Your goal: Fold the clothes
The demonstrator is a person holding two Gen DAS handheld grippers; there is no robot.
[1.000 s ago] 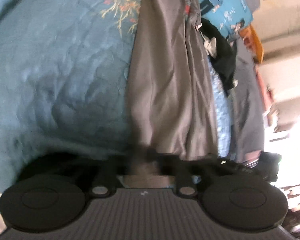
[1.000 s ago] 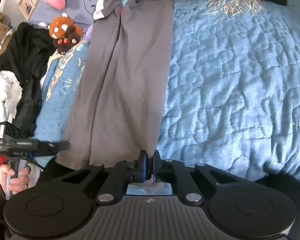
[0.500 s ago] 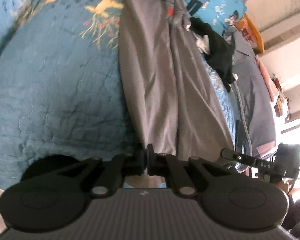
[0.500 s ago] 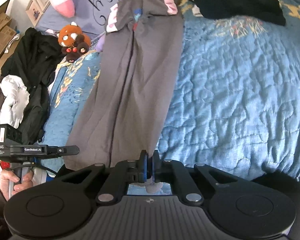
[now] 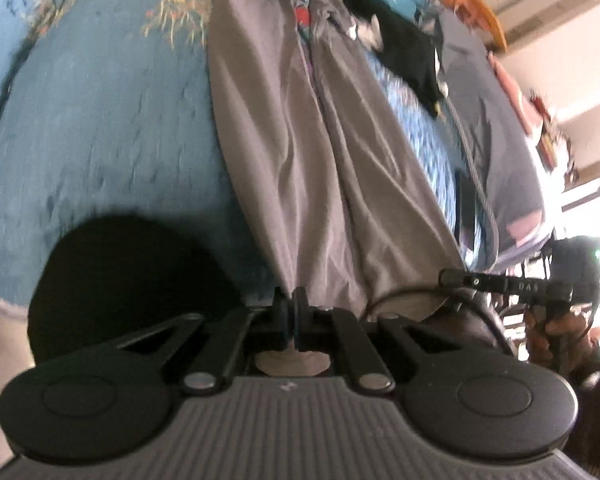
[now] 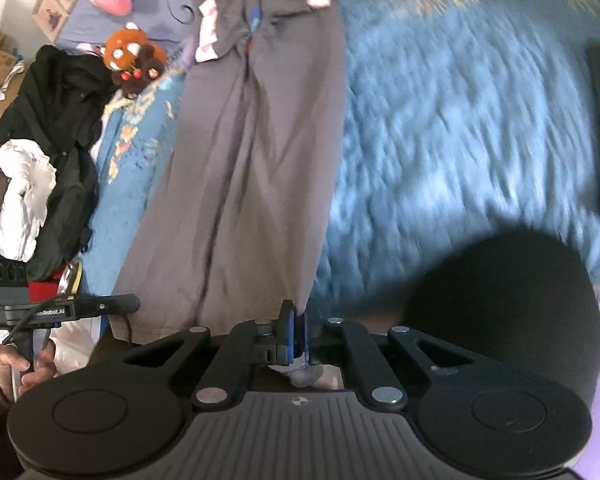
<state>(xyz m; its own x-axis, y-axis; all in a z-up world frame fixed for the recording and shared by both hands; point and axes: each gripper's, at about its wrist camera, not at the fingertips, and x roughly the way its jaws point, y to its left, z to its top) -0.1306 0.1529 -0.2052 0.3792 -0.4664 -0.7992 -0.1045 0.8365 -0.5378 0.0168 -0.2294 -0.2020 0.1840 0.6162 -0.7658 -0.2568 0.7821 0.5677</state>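
In the right wrist view, far left, a person's hand [image 6: 20, 364] wraps the handle of the left gripper [image 6: 118, 303], whose fingertips vanish behind the hem of the grey garment [image 6: 244, 184]. Above it lies a heap of black and white clothing [image 6: 48, 148], its edges cut off by the rim of the lens, and a furry orange-and-brown plush toy [image 6: 134, 58]. The grey garment, smooth thin cloth with long soft creases and pink printed patches at its far end, stretches lengthwise along the blue quilted bedspread [image 6: 460, 120], which is smeared by motion blur so its stitching is hard to read. The right gripper [image 6: 296, 334] has its blue-padded jaws pinched tight on one near corner of the cloth.

In the left wrist view, the same bedspread [image 5: 100, 120] shows yellow embroidery at the far left. The left gripper [image 5: 290, 320] is clamped on the other near corner of the grey garment [image 5: 320, 160], the jaws pressed together over the fabric. A dark crumpled garment [image 5: 404, 52] lies beyond, and the far right is washed out by glare.
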